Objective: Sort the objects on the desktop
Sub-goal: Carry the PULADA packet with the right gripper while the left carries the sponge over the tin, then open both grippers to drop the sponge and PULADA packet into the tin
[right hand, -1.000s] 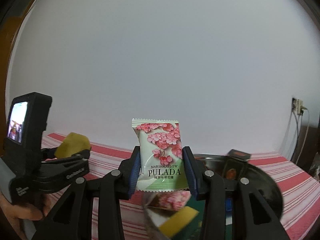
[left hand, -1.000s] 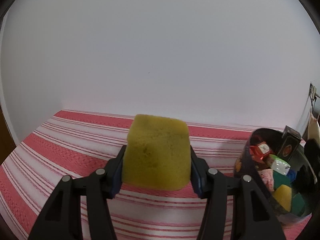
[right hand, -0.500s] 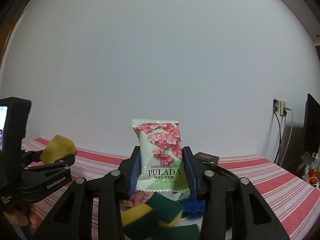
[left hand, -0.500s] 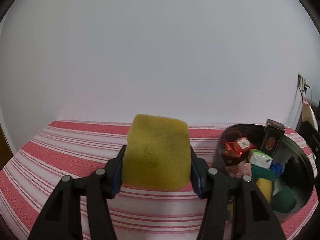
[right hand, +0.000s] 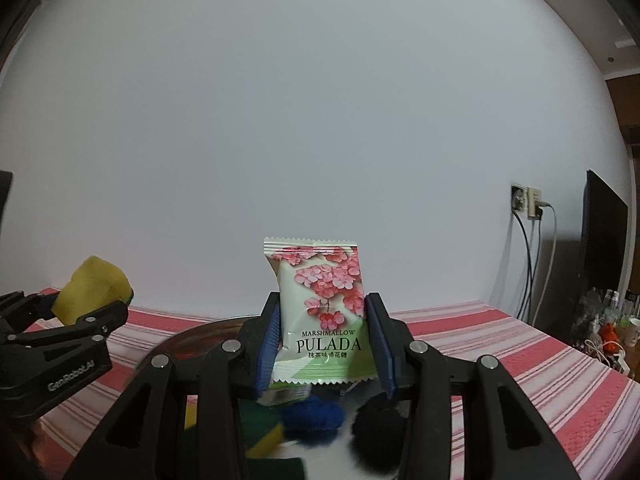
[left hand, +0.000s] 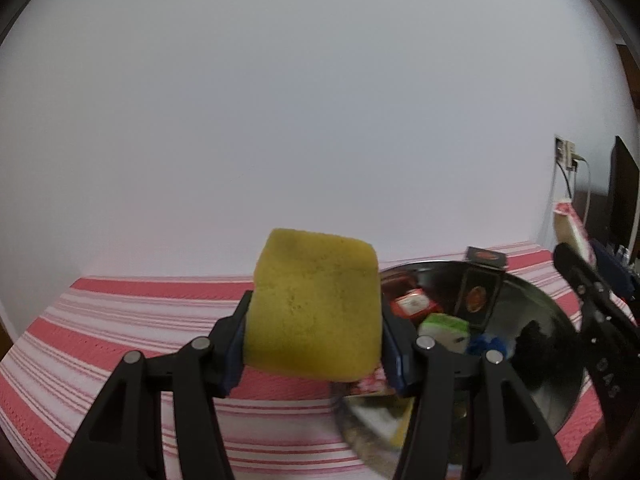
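1. left gripper (left hand: 314, 346): jaws part-open, clamped on a yellow sponge (left hand: 314, 306), held above the striped cloth (left hand: 120, 320) just left of the bowl (left hand: 560, 360). the sponge hides the bowl's left rim.
2. bowl contents, left view: red packet (left hand: 412, 305), green-white packet (left hand: 444, 326), black box (left hand: 478, 304) leaning on the far wall, something blue (left hand: 486, 346). near contents are blurred.
3. right gripper (right hand: 323, 344): jaws nearly closed, pinching an upright marshmallow packet (right hand: 320, 312) over the bowl (right hand: 188, 334).
4. right view: packet and fingers (right hand: 268, 344) cover most of the bowl; below show blurred blue, black, green and yellow shapes, kind unclear.
5. far right: wall socket (right hand: 528, 202) with cables and a dark screen (right hand: 604, 232), edge-distorted.
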The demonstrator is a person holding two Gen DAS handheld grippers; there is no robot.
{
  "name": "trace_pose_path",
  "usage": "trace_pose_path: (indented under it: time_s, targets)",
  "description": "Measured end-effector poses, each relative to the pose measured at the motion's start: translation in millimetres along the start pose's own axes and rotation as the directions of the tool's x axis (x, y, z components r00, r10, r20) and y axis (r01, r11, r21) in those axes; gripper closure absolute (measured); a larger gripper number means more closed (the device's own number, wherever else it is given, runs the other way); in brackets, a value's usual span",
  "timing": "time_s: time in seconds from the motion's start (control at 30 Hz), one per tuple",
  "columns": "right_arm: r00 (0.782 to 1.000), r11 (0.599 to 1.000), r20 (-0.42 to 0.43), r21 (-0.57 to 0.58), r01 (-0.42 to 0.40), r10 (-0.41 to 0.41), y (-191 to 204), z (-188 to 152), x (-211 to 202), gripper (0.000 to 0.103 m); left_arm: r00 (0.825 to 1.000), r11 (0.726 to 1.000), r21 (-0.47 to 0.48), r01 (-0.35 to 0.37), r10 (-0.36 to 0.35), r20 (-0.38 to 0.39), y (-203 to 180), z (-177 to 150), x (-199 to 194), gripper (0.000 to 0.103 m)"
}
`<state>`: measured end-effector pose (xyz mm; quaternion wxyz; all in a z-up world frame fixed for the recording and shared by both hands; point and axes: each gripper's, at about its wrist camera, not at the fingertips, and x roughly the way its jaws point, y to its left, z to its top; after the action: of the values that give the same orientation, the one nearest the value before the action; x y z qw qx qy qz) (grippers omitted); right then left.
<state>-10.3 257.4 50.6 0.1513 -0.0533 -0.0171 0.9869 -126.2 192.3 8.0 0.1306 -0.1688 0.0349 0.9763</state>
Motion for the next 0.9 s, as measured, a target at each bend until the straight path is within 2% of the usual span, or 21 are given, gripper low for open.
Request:
trace_pose_path:
  time_s: [0.1,0.17,0.47,0.63,0.77,0.83,0.87,0.9]
  targets:
    - [1.0,1.0,-0.015,0.013,0.008,-0.008,-13.4,-4.6,6.9,0.059,1.0,1.0,0.012,0.026,-0.026,-0.003,-16.2,3.1,2.4,0.048]
    - [1.0,1.0,-0.025,0.012,0.012,-0.011,-41.5,-14.5,32.0,0.059,0.999,0.999,0.019,0.044,-0.044,-0.013,-27.6,4.6,5.8,0.048]
    - [0.996,1.0,-0.089,-0.006,0.011,-0.011,-62.4,-11.3,56.2,0.059,0.992,0.993,0.04,0.112,-0.11,-0.054,-67.2,4.4,23.7,0.048]
    - [0.988,0.999,-0.149,0.02,-0.04,0.042,-78.4,-14.9,83.4,0.059,0.989,0.992,0.026,0.123,-0.121,-0.08,-72.7,1.4,35.9,0.048]
    - [0.968,0.993,-0.223,0.033,-0.113,0.118,-74.4,-19.7,101.2,0.058,0.986,0.992,0.025,0.124,-0.121,-0.111,-72.8,-3.7,43.6,0.045]
    - [0.967,0.992,-0.219,0.046,-0.121,0.129,-71.8,-20.0,97.7,0.051,0.986,0.992,0.017,0.122,-0.119,-0.113,-71.3,-5.7,44.6,0.041]
    - [0.968,0.991,-0.213,0.052,-0.121,0.13,-71.1,-19.4,94.7,0.039,0.988,0.994,0.012,0.109,-0.107,-0.112,-69.1,-5.4,43.7,0.036]
    - [0.976,0.995,-0.197,0.046,-0.085,0.093,-70.8,-18.7,90.0,0.029,0.99,0.995,0.006,0.1,-0.099,-0.105,-69.0,-3.9,43.8,0.028]
